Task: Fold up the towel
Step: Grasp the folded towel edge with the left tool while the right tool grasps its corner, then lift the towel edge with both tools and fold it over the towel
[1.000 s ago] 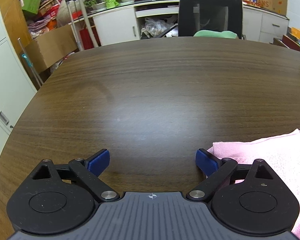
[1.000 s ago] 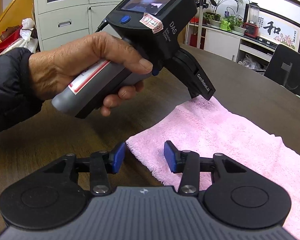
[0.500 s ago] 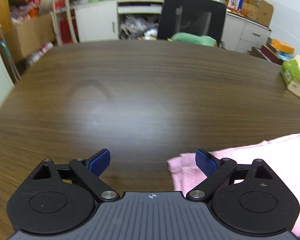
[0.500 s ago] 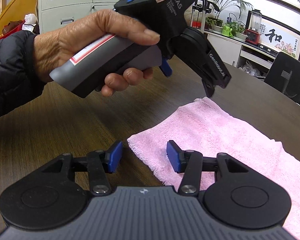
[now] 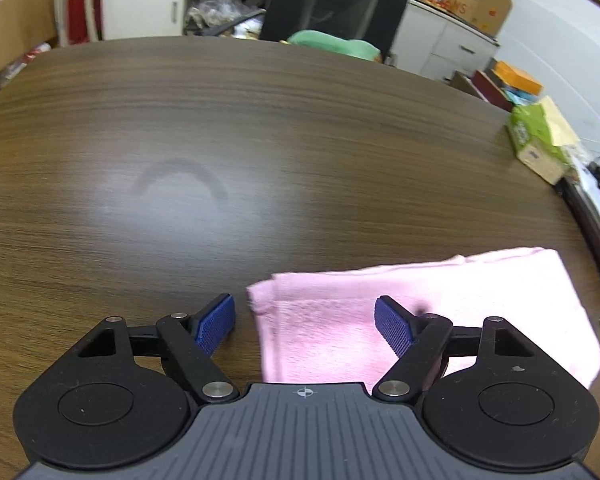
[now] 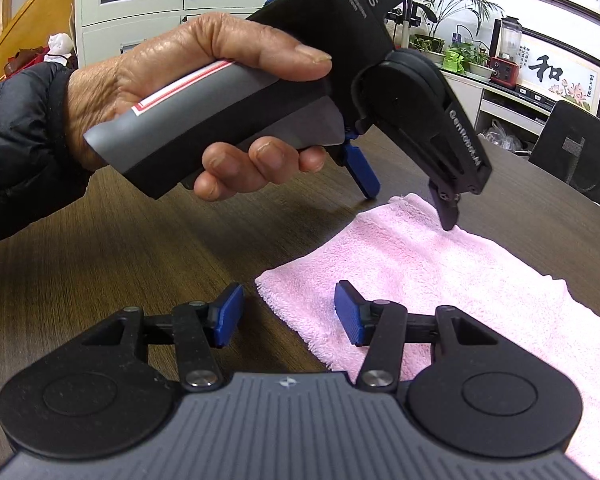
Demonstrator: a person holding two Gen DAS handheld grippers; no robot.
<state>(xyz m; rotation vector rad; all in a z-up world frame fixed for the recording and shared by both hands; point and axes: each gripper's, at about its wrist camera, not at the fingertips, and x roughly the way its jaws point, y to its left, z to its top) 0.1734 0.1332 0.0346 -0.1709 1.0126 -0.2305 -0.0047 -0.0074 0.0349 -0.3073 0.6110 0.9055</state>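
- Counting one pink towel [image 6: 440,280], plush, lying flat on our dark wood table [image 5: 260,140].
- Two grippers: left gripper [image 5: 305,324] closing astride a corner; right gripper [image 6: 288,314] open astride another.

pretty even indoor light in both views, nothing dim. on the left wrist view the dark wood table [image 5: 260,140] has a big soft whitish sheen across its middle, with a curved dark streak sitting in that sheen. the pink towel [image 5: 460,300] near the table's lower right edge is blown out to almost white on its far part. there's motion blur over the whole left view, worst on the clutter behind the table. heavy fisheye bending makes the table's far edge bow upward. the right wrist view is sharper; the towel [image 6: 440,264] there is bright but keeps its fuzzy texture.
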